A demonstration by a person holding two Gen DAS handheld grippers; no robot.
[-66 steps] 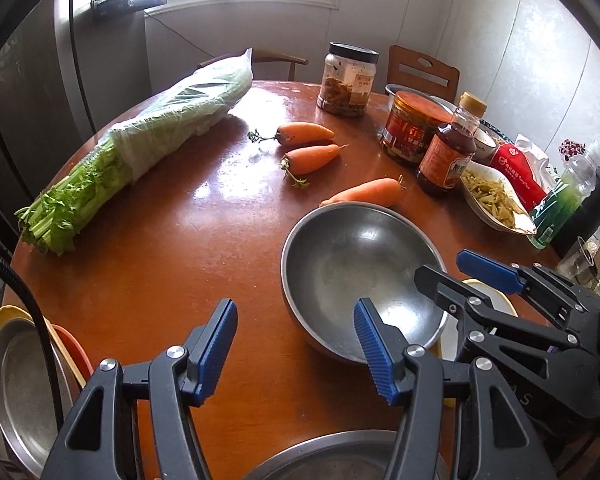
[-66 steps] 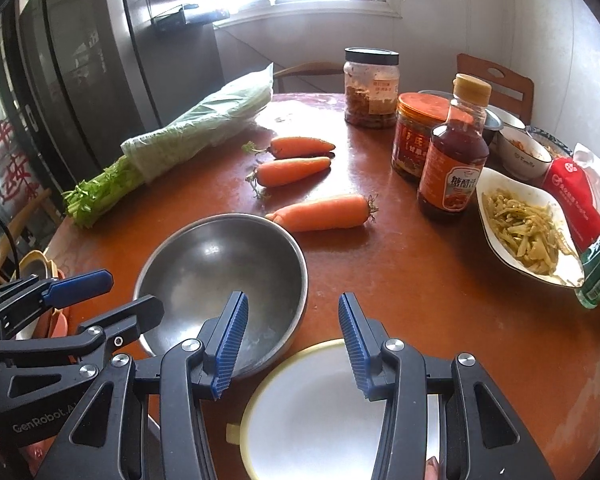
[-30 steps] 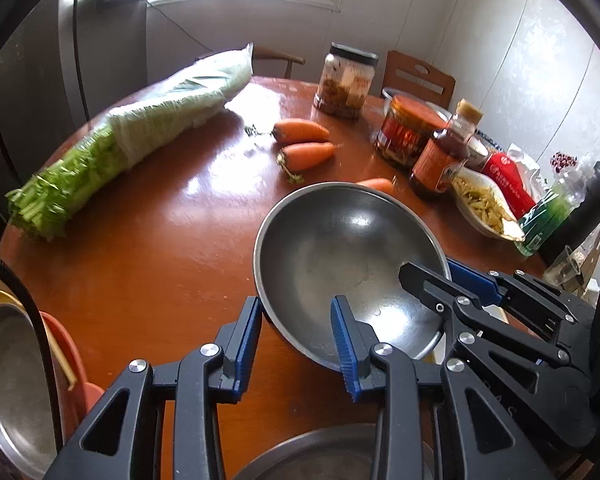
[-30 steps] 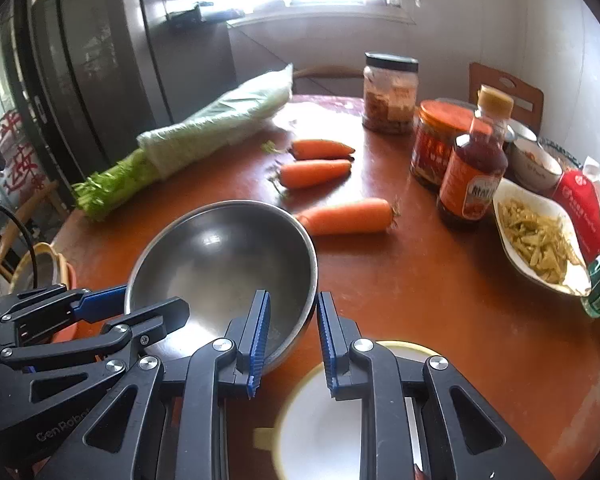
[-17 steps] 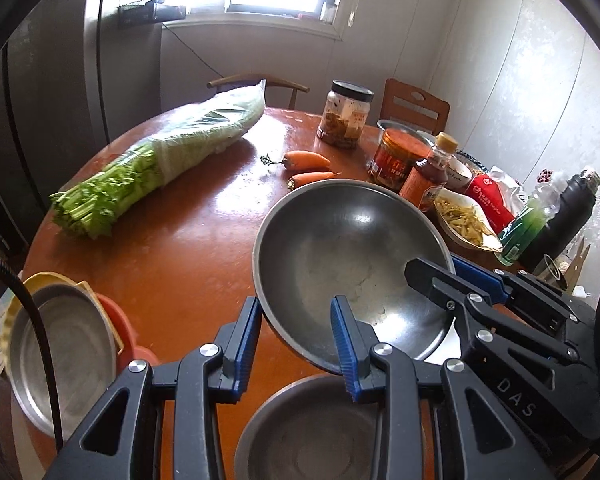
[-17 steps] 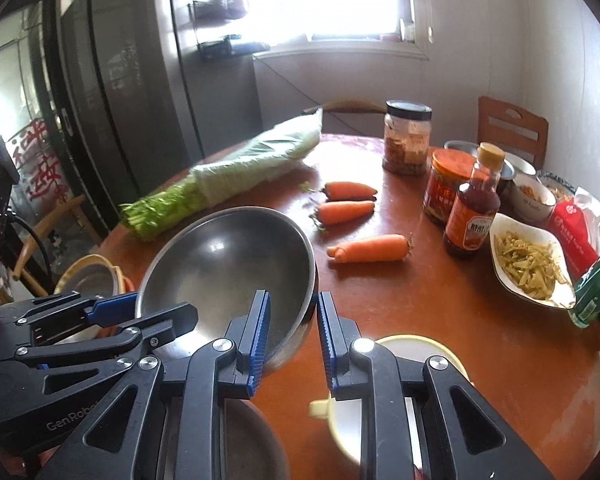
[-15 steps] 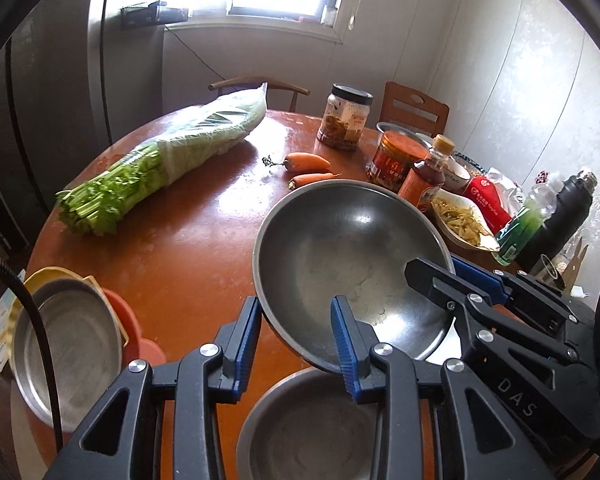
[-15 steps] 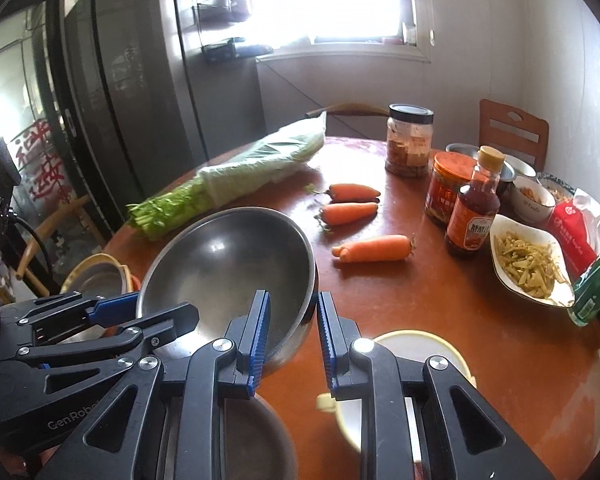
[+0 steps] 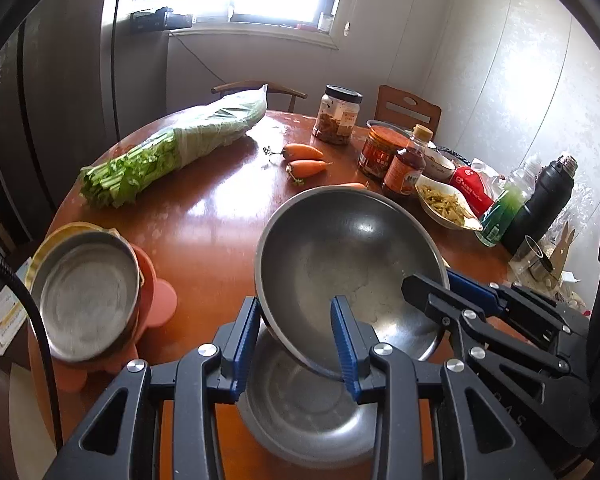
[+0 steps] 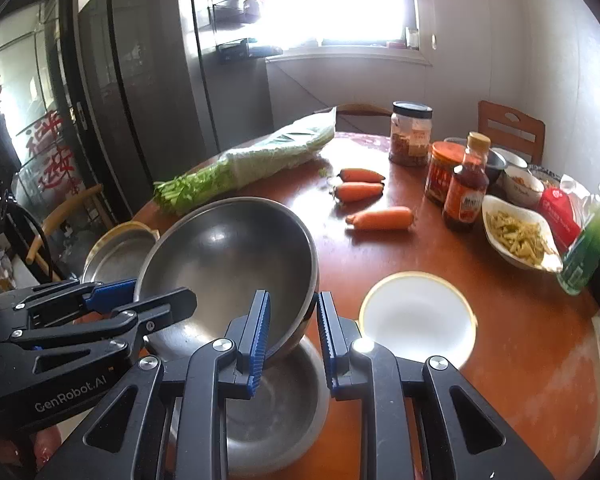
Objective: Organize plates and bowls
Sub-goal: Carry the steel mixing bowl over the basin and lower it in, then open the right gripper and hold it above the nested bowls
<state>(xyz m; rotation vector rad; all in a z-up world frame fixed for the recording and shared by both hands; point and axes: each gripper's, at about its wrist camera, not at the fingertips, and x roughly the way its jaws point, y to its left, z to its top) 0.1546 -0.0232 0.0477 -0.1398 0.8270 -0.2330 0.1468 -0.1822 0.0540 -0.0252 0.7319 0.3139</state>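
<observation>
A large steel bowl (image 9: 348, 256) hangs tilted above the round wooden table (image 9: 204, 224), held by its near rim from two sides. My left gripper (image 9: 295, 320) is shut on the rim's left part. My right gripper (image 10: 293, 312) is shut on the rim's right part, and it shows in the left wrist view as the right gripper (image 9: 440, 292). Directly beneath sits a smaller steel bowl (image 10: 276, 408) at the table's near edge. A white gold-rimmed bowl (image 10: 416, 316) rests to the right. At the left edge, a steel plate (image 9: 84, 288) tops a stack with a pink dish (image 9: 160, 300).
A wrapped bunch of celery (image 9: 172, 148), three carrots (image 10: 380, 218), jars (image 10: 410, 134), a sauce bottle (image 10: 466, 192) and a dish of pickles (image 10: 516, 236) fill the far and right side. A thermos (image 9: 544, 200) and a green bottle (image 9: 500, 216) stand at the right edge.
Both grippers closed on the big bowl's rim, then lifted it off the table and carried it back toward the near edge, over the smaller steel bowl.
</observation>
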